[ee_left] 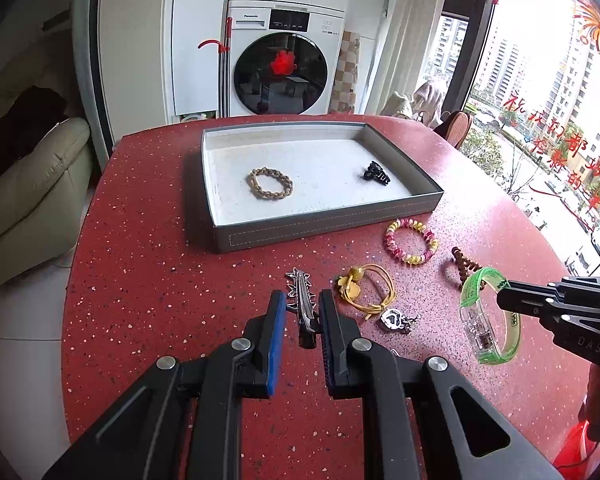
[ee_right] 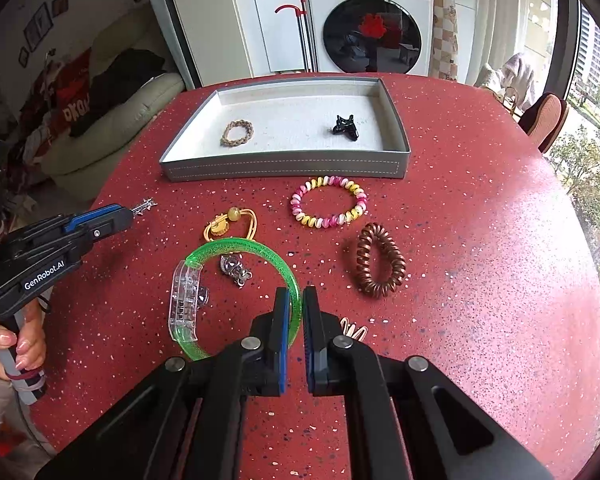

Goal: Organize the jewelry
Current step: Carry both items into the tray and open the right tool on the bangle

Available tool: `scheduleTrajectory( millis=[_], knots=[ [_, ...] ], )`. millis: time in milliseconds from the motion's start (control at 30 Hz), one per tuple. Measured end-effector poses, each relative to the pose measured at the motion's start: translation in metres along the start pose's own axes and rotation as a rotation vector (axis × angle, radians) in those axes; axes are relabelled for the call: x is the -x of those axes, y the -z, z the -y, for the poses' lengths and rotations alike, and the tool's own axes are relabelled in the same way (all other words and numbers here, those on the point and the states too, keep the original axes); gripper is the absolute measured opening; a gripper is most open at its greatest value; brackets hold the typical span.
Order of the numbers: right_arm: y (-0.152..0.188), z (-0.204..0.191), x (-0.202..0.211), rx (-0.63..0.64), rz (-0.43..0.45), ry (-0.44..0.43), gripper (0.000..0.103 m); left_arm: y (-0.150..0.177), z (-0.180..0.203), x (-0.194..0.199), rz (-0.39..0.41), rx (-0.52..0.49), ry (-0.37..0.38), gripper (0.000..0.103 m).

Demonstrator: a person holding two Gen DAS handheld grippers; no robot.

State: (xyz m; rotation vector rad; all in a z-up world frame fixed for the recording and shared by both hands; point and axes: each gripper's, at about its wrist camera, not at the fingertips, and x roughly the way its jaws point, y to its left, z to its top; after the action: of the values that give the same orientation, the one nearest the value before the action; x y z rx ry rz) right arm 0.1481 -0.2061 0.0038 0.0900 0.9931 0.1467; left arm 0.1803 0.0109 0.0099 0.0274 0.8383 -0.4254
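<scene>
Nearest us, our left gripper (ee_left: 302, 312) angles down toward the red speckled table (ee_left: 140, 280), its blue-padded fingers clamped on a silver spiked hair clip (ee_left: 300, 300) that stands lengthwise between them. In the right wrist view the clip's spiked tip pokes out past the fingertips, clear of the tabletop. Our hand (ee_right: 16, 344) wraps the left gripper's handle at the picture's lower left.

Our right gripper (ee_right: 297, 304) also tilts downward, its jaws clenched on the thin band of a glittery green bangle (ee_right: 256, 246) with a clear plastic clasp block. The hoop hangs out to the left of the fingers.

Just beyond, lying on the table, are a small silver heart charm (ee_right: 234, 272), a yellow elastic tie with a bead (ee_right: 230, 224), a brown spiral hair coil (ee_right: 380, 260) and a pink-and-yellow spiral bracelet (ee_right: 328, 202). A pair of pale pink clips (ee_right: 354, 330) peeks out beside the right finger.

Farther back sits a grey tray (ee_right: 284, 168) with a white lining, holding a braided tan bracelet (ee_right: 237, 132) on its left side and a black claw clip (ee_right: 345, 127) on its right, well apart. Behind the table stands a white washing machine (ee_right: 370, 20).
</scene>
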Motion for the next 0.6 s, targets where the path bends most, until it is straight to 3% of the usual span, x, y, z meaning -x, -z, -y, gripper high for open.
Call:
scheduleTrajectory(
  millis=[267,600],
  knots=[
    [-0.031,0.005,0.006,-0.014,0.035,-0.009,0.007,-0.037,0.006,0.0,0.053,-0.018,0.009,0.035],
    [-0.1,0.014,-0.008,-0.02,0.07,0.007,0.007,-0.097,0.001,-0.038,0.058,0.003,-0.017,0.035]
  ],
)
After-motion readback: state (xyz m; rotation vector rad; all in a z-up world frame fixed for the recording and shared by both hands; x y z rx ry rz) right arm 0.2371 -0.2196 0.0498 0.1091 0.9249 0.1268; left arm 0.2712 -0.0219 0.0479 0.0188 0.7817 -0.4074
